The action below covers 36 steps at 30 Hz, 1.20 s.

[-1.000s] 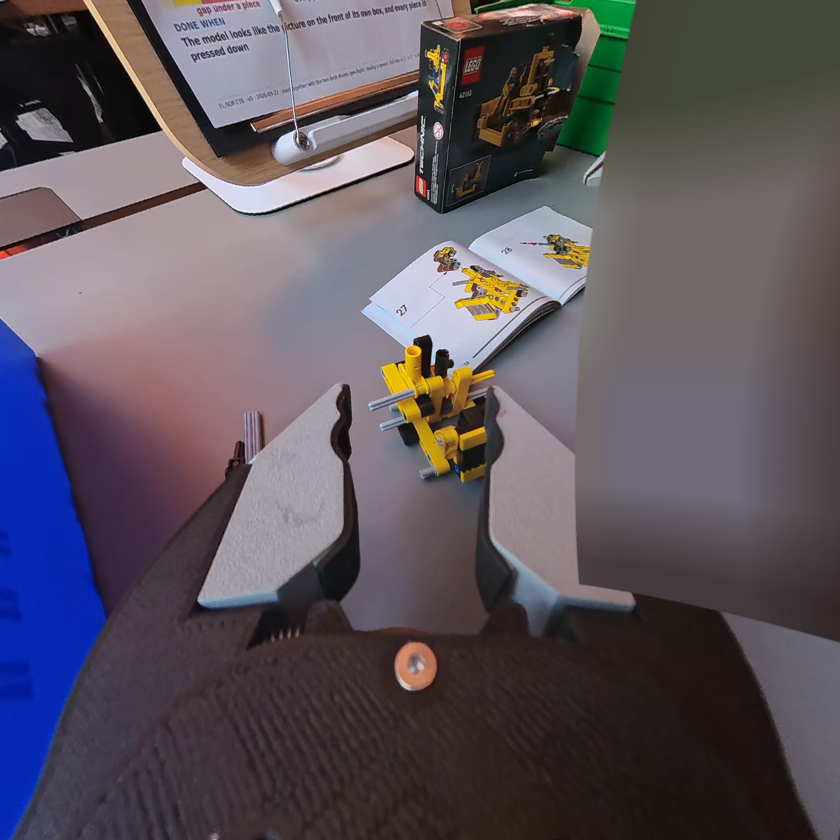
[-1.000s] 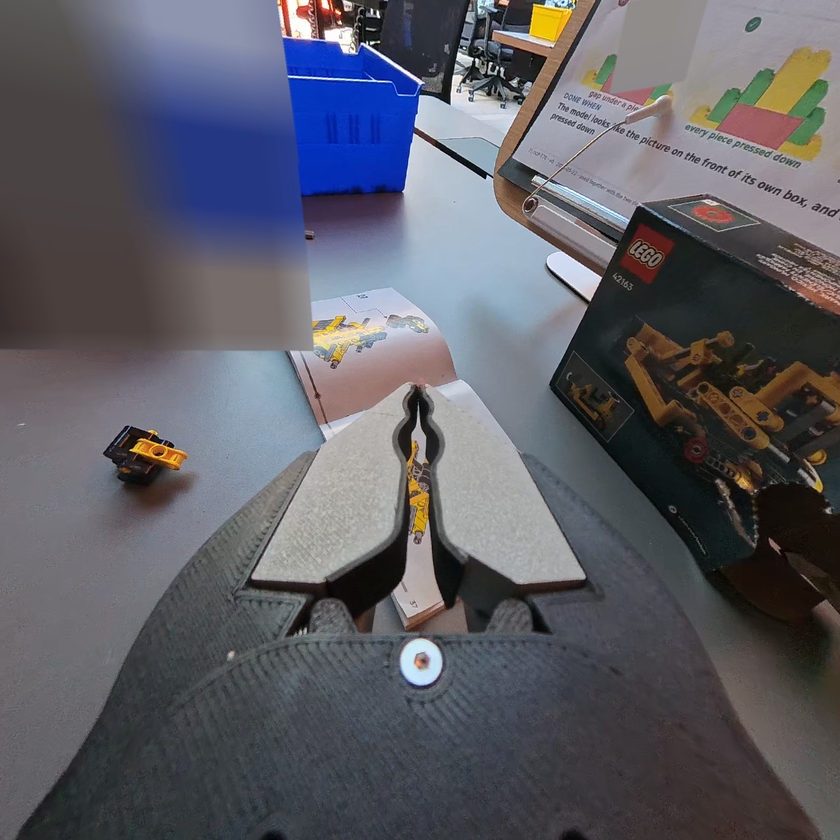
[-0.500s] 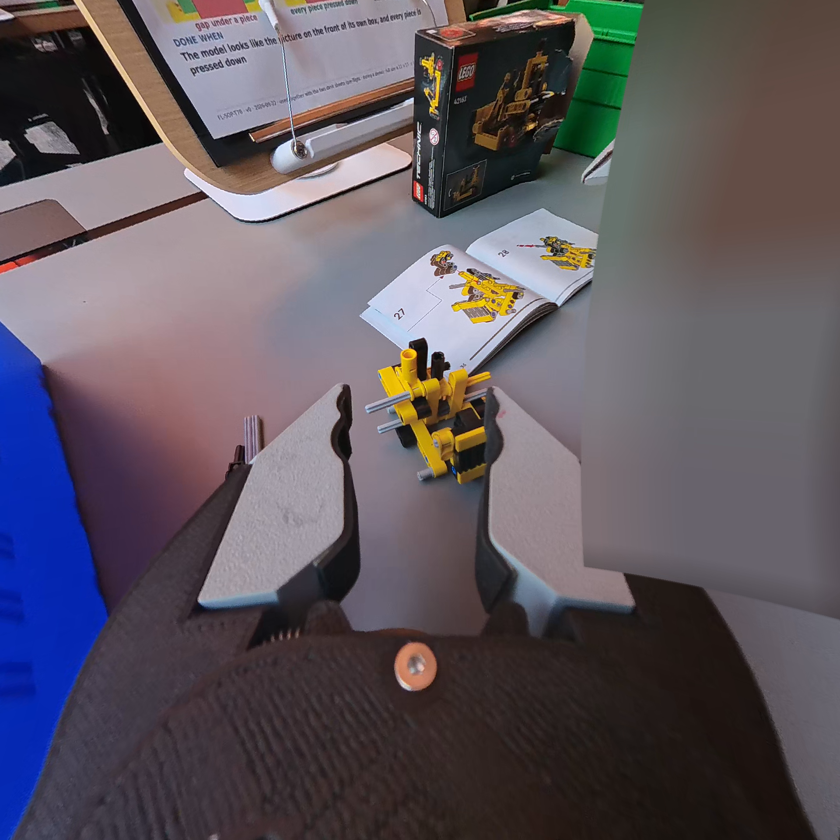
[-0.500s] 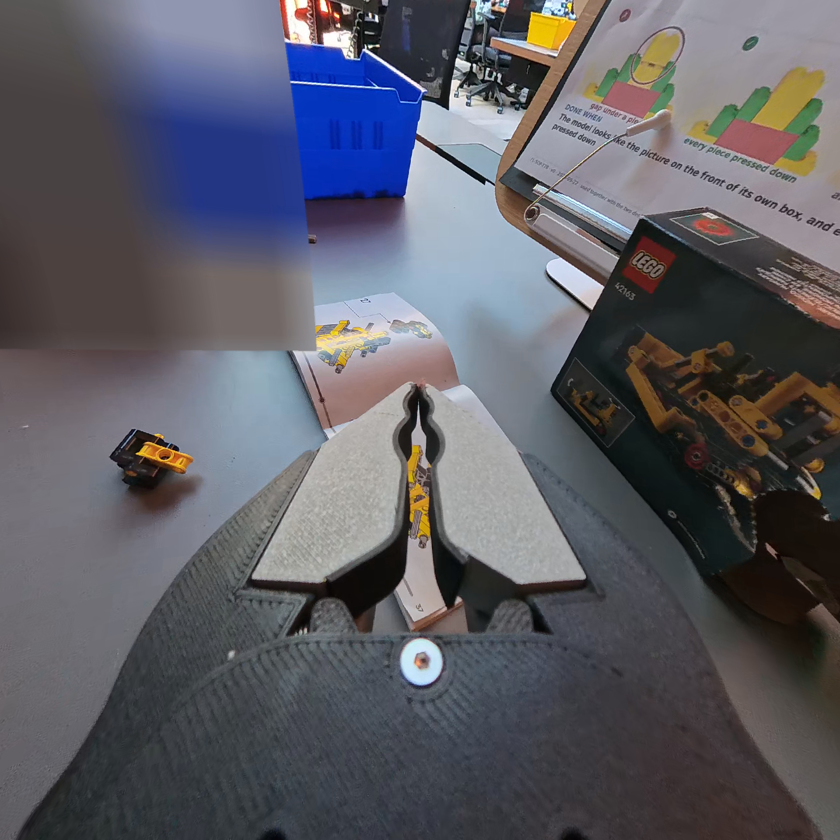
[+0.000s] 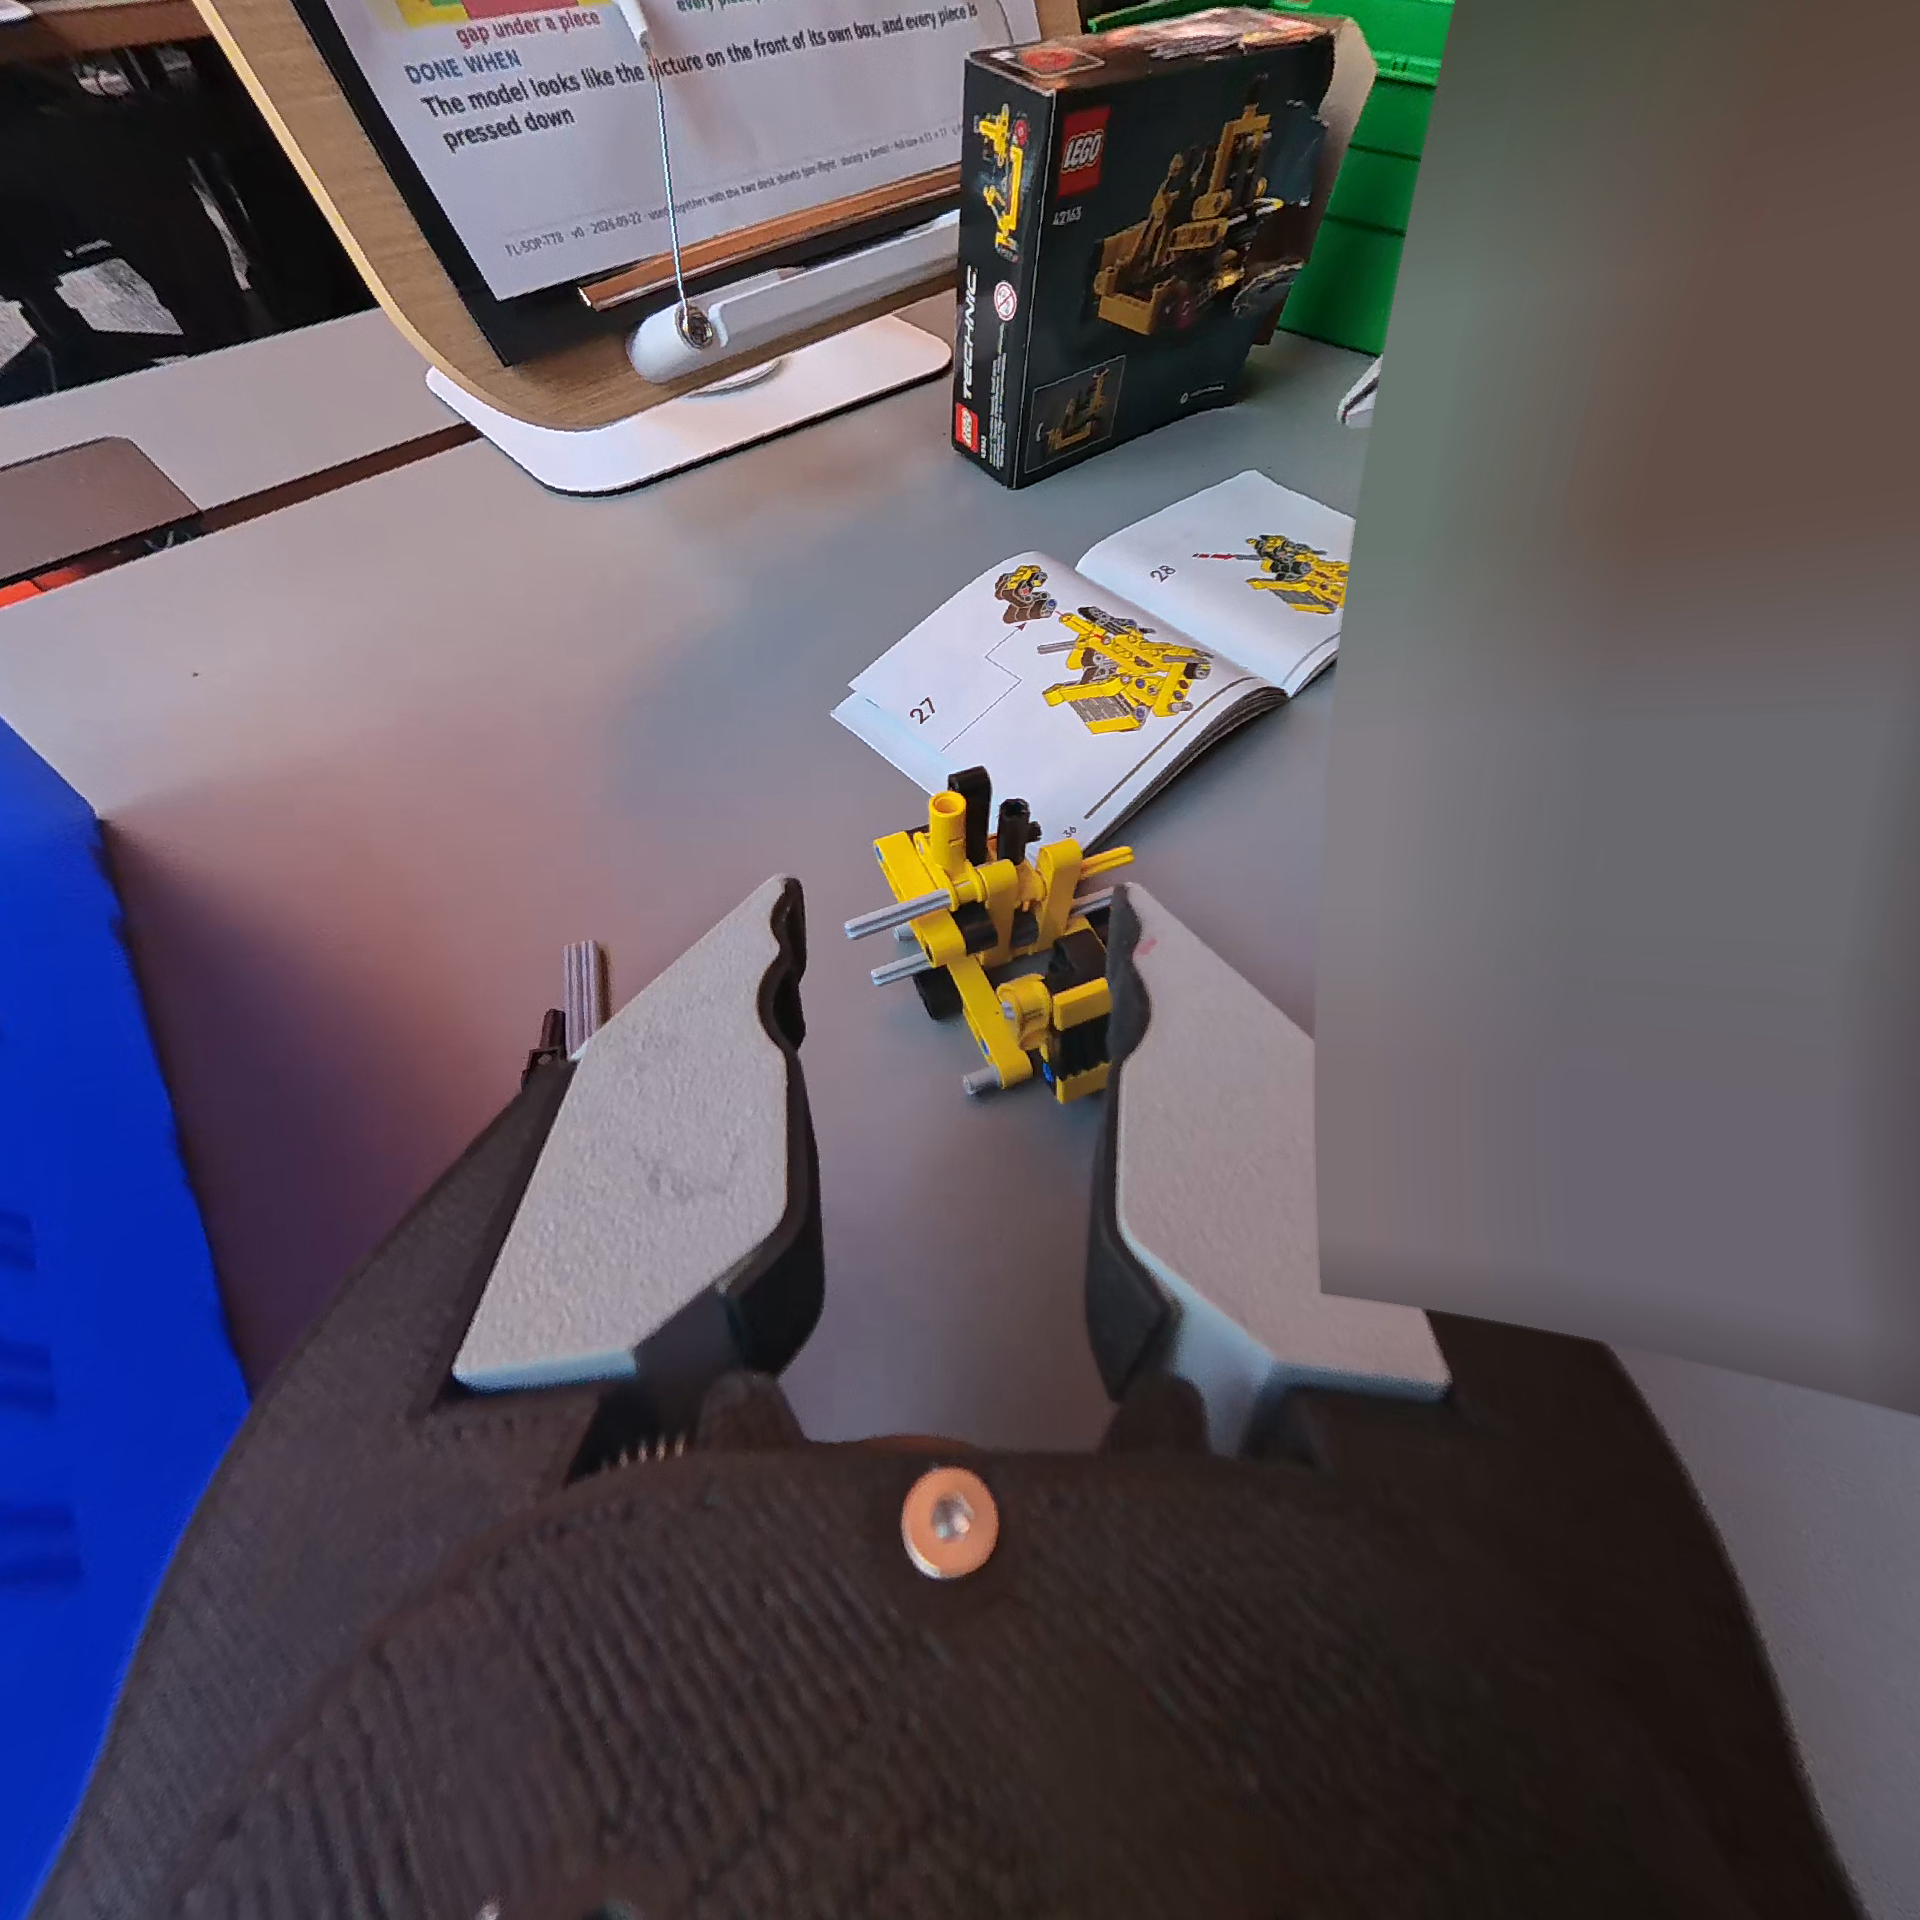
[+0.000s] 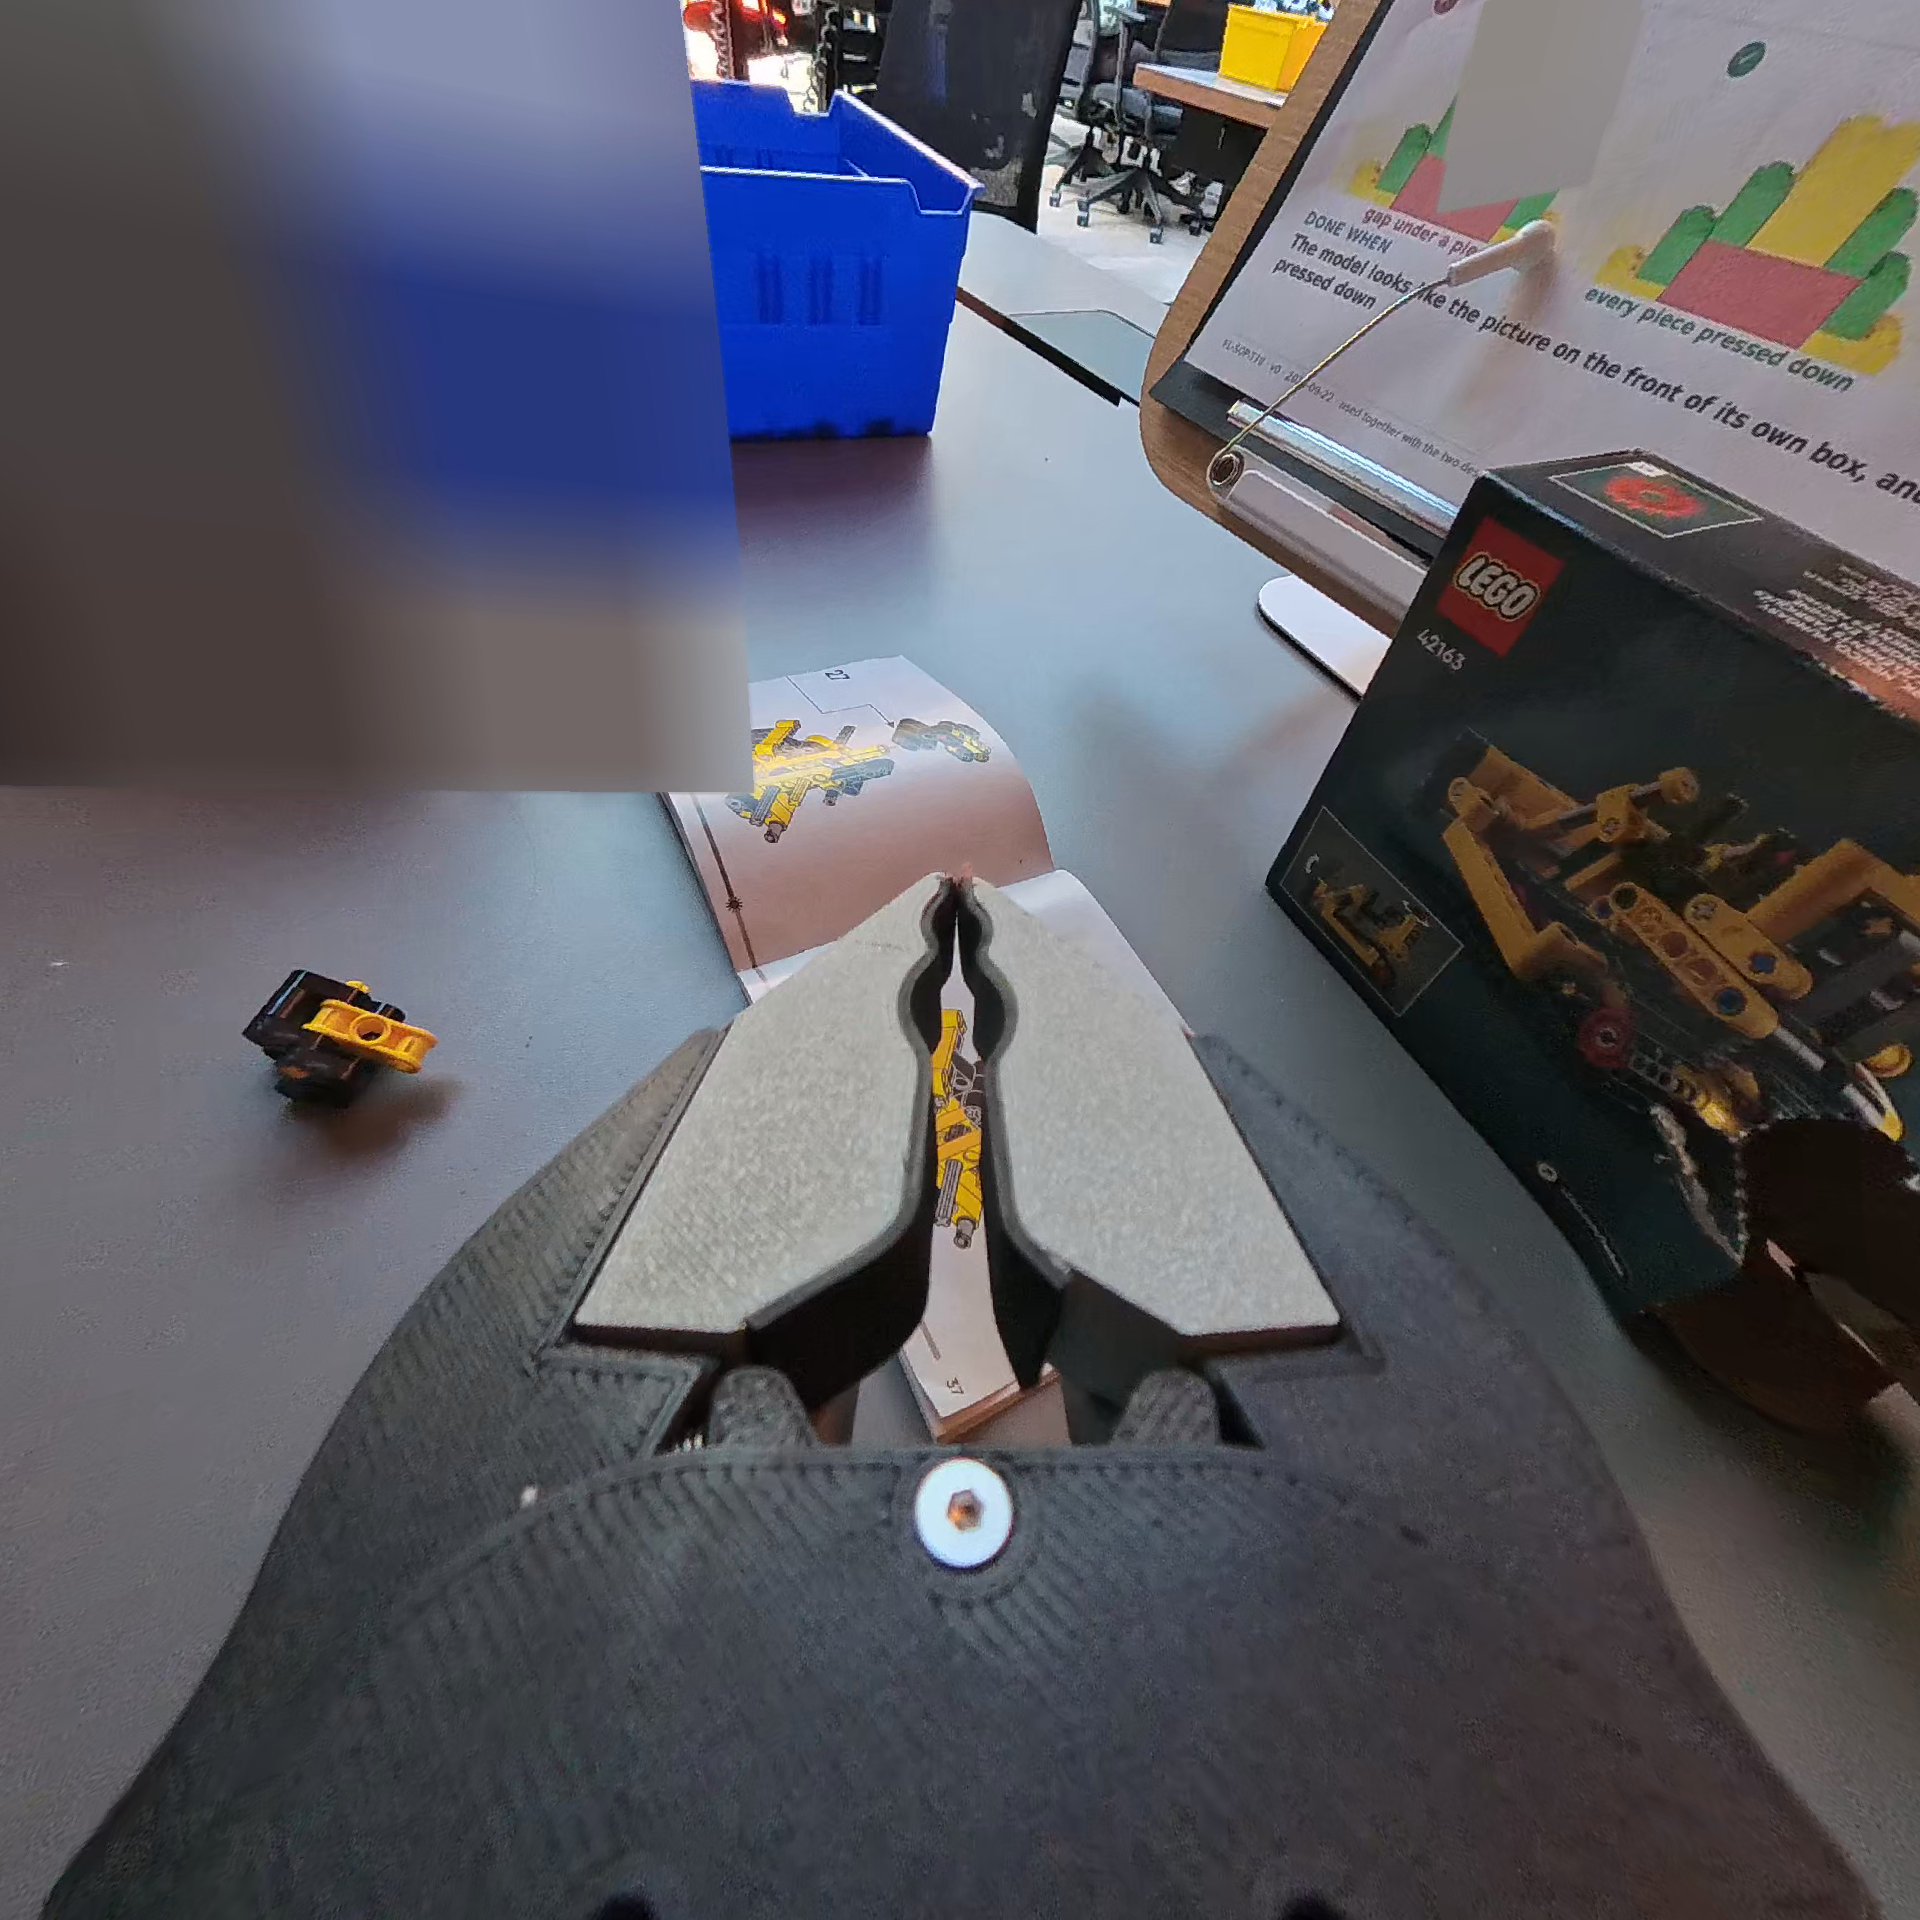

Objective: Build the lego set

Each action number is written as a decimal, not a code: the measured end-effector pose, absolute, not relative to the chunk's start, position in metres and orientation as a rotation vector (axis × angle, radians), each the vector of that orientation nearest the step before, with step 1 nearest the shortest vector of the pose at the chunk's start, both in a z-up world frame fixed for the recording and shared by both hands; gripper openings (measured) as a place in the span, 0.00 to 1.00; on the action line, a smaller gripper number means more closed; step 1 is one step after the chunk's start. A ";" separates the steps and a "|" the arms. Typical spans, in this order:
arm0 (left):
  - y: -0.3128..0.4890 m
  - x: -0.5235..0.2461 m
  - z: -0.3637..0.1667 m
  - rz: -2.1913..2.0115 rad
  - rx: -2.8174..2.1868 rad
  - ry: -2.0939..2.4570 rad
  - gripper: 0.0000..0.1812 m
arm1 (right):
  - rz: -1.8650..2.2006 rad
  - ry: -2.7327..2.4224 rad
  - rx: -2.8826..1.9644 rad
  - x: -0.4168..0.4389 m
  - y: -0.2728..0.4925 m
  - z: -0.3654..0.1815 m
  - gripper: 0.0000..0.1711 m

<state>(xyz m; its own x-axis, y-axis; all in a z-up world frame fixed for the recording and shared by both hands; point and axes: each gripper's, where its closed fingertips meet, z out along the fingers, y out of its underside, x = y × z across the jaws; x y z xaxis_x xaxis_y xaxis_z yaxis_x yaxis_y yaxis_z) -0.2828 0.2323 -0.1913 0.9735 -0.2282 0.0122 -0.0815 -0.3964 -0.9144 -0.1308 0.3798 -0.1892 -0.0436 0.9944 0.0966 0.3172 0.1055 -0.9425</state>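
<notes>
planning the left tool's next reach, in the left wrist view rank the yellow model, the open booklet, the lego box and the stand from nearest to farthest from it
1. Yellow model: just past the tips of the left tool, beside its right finger.
2. Booklet: lying open behind the model, to the right.
3. Lego box: upright, far right.
4. Stand: far back, centre-left; its base sits about level with the box, so too close to call.

The left hand-held gripper (image 5: 956, 997) fills the lower half of its frame, fingers spread wide apart and pointing up toward mid-frame, nothing clamped between them. The right hand-held gripper (image 6: 954, 894) fills its lower frame too, fingers pressed together, tips meeting at centre.
</notes>
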 end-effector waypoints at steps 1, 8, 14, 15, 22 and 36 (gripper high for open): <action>0.232 -0.283 -0.192 -0.160 -1.980 0.221 0.31 | 0.981 -1.514 -1.349 -0.131 0.380 -0.190 0.00; 0.233 -0.285 -0.193 -0.159 -1.987 0.211 0.31 | 0.987 -1.521 -1.351 -0.130 0.381 -0.191 0.00; 0.233 -0.284 -0.194 -0.158 -1.988 0.216 0.31 | 1.008 -1.549 -1.341 -0.131 0.376 -0.192 0.00; 0.233 -0.284 -0.194 -0.157 -1.987 0.218 0.31 | 1.014 -1.560 -1.344 -0.131 0.375 -0.193 0.00; 0.232 -0.280 -0.189 -0.156 -1.971 0.234 0.31 | 0.997 -1.620 -1.307 -0.131 0.373 -0.197 0.01; 0.223 -0.280 -0.186 -0.058 -1.950 0.294 0.31 | 1.168 -1.683 -1.365 -0.114 0.300 -0.199 0.10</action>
